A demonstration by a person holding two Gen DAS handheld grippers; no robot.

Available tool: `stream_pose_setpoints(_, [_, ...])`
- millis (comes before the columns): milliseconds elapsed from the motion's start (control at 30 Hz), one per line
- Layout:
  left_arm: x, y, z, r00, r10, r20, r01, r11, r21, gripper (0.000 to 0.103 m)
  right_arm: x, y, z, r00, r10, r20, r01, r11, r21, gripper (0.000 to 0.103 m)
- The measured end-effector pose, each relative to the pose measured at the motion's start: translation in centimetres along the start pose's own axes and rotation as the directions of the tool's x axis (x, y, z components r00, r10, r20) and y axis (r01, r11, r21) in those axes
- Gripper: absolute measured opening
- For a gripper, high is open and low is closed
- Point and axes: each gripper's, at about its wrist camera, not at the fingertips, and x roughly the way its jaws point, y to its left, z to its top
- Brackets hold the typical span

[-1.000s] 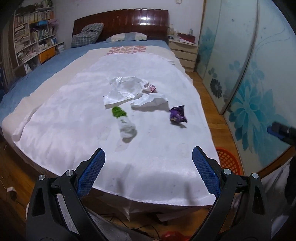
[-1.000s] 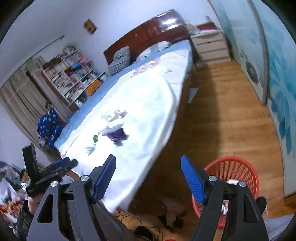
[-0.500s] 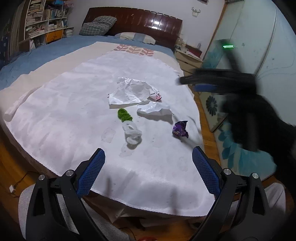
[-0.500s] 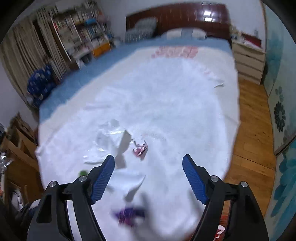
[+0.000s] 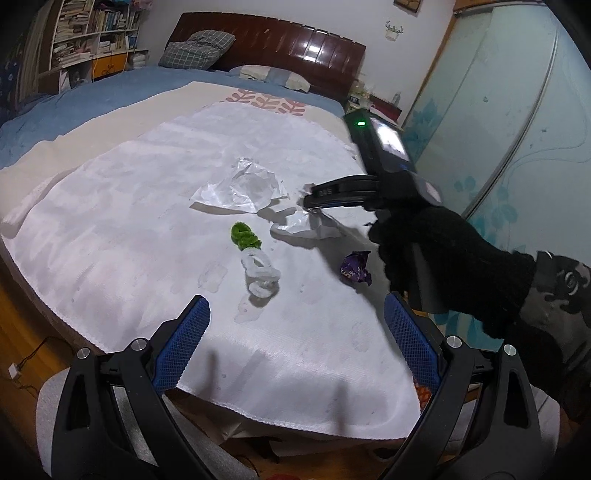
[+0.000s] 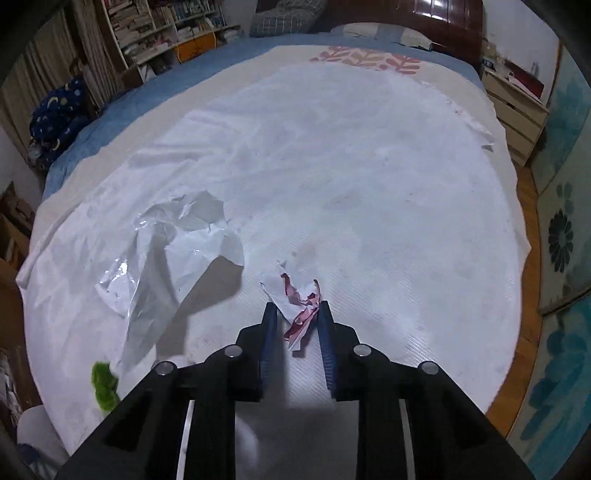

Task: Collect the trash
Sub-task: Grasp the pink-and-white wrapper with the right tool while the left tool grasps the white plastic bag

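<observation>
Trash lies on a white sheet (image 5: 155, 206) spread on the bed. A crumpled clear plastic bag (image 5: 243, 188) is farthest, with a white paper scrap (image 5: 303, 225) beside it, a green and white pipe-cleaner twist (image 5: 255, 258) nearer, and a purple wrapper (image 5: 354, 267) to the right. My right gripper (image 6: 295, 314) is closed around a pink and white wrapper (image 6: 301, 304) on the sheet; it also shows in the left wrist view (image 5: 310, 195). My left gripper (image 5: 295, 332) is open and empty above the sheet's near edge.
The plastic bag (image 6: 177, 236) and green twist (image 6: 105, 386) lie left of my right gripper. A bookshelf (image 5: 85, 33) stands at the back left, a nightstand (image 6: 513, 110) and sliding wardrobe doors (image 5: 498, 122) at the right. Wood floor (image 6: 524, 332) borders the bed.
My right gripper swung from the floor basket over the bed, dropped to the sheet and closed on the pink wrapper. My left gripper moved closer to the trash and stayed open.
</observation>
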Motion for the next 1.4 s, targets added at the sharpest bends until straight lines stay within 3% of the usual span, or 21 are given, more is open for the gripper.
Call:
stream_pose_setpoints(167, [0.0, 0.2, 1.2, 0.999, 0.020, 0.038, -0.020, 1.000, 0.007, 0.094, -3.6, -1.2, -1.0, 0.998, 0.031, 0.062, -0.030, 0.999, -0.012, 0.021])
stream_pose_setpoints(267, [0.8, 1.4, 3.8, 0.994, 0.071, 0.082, -0.073, 0.997, 0.022, 0.094, -7.4, -1.4, -2.1, 0.990, 0.064, 0.124, -0.061, 0.998, -0.022, 0.021])
stream_pose_setpoints(333, [2.3, 2.4, 5.8, 0.994, 0.064, 0.093, -0.065, 0.998, 0.009, 0.094, -9.9, -1.6, -3.5, 0.983, 0.092, 0.159, -0.089, 0.996, -0.022, 0.021])
stream_pose_setpoints(533, [11.1, 2.9, 11.2, 0.999, 0.031, 0.011, -0.032, 0.998, 0.056, 0.094, -15.6, -3.1, -11.1, 0.968, 0.159, 0.193, -0.168, 0.985, 0.031, 0.021])
stream_pose_setpoints(633, [15.3, 2.8, 12.5, 0.997, 0.057, -0.058, -0.053, 0.996, 0.073, 0.094, -17.7, -3.7, -15.3, 0.965, 0.164, 0.203, -0.177, 0.983, 0.046, 0.021])
stream_pose_setpoints(700, [17.8, 3.5, 12.5, 0.985, 0.119, -0.128, -0.114, 0.992, 0.044, 0.094, -18.5, -3.7, -17.4, 0.965, 0.164, 0.204, -0.180, 0.982, 0.063, 0.021])
stream_pose_setpoints(767, [18.3, 4.5, 12.2, 0.982, 0.080, -0.169, -0.084, 0.996, -0.021, 0.091, -18.9, -4.0, -18.9, 0.966, 0.165, 0.200, -0.184, 0.979, 0.085, 0.021])
stream_pose_setpoints(800, [18.1, 4.7, 12.2, 0.985, 0.065, -0.163, -0.071, 0.997, -0.034, 0.078, -19.2, -4.1, -19.7, 0.967, 0.160, 0.199, -0.182, 0.979, 0.096, 0.021])
stream_pose_setpoints(833, [17.9, 4.7, 12.1, 0.985, 0.055, -0.162, -0.060, 0.998, -0.030, 0.057, -19.5, -4.5, -20.4, 0.966, 0.159, 0.202, -0.184, 0.977, 0.109, 0.021])
stream_pose_setpoints(967, [17.2, 5.2, 12.0, 0.987, 0.045, -0.152, -0.051, 0.998, -0.035, 0.034, -20.3, -5.8, -22.6, 0.967, 0.152, 0.203, -0.184, 0.972, 0.148, 0.021])
stream_pose_setpoints(1033, [16.9, 5.6, 12.0, 0.989, 0.036, -0.144, -0.044, 0.998, -0.054, 0.007, -20.7, -6.7, -23.4, 0.968, 0.140, 0.207, -0.176, 0.970, 0.165, 0.021])
stream_pose_setpoints(1300, [12.2, 4.1, 12.1, 0.998, 0.040, -0.039, -0.041, 0.998, -0.048, 0.006, -23.9, -8.8, -25.0, 0.961, 0.116, 0.250, -0.163, 0.971, 0.174, 0.021])
stream_pose_setpoints(1400, [8.3, 1.2, 12.4, 1.000, 0.014, 0.025, -0.014, 1.000, 0.009, 0.006, -26.4, -10.0, -25.1, 0.953, 0.092, 0.290, -0.150, 0.971, 0.185, 0.021])
